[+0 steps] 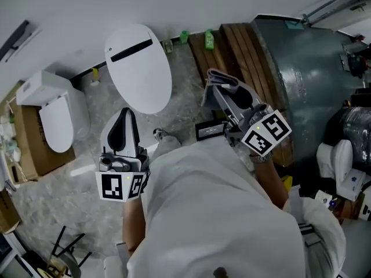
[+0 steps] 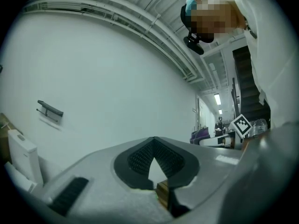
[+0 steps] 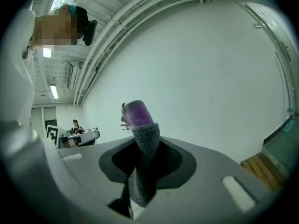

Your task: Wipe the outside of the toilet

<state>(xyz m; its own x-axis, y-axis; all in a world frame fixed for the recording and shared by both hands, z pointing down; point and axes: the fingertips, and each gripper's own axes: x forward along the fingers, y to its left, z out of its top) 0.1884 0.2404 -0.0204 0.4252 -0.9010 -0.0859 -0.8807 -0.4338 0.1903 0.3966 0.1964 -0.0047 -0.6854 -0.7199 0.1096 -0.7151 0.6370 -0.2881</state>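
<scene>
- Left tool (image 1: 124, 120) (image 2: 154, 141) – jaws closed tip to tip with nothing between them, held low in front of the person and pointing toward the wall (image 1: 174, 4).
- Right tool (image 1: 217, 91) (image 3: 142, 146) – jaws clamped on a cloth and raised higher than the left tool.
- Cloth (image 1: 224, 79) (image 3: 140, 167) – grey with a purple face. A fold stands up past the jaw tips and a tail hangs below them. It touches nothing else.
- Toilet (image 1: 139, 68) – white, its oval lid down with a dark slot near the rear. It stands on the floor (image 1: 185, 106) against the wall, ahead of and between the two tools, and clear of both.
- Second toilet (image 1: 52, 112) – white, with a tank, to the left beside a cardboard box (image 1: 32, 146).
- Green bottles (image 1: 208, 39) – at the foot of the wall, right of the toilet.
- Planks (image 1: 235, 51) – wooden, lying just past the bottles.
</scene>
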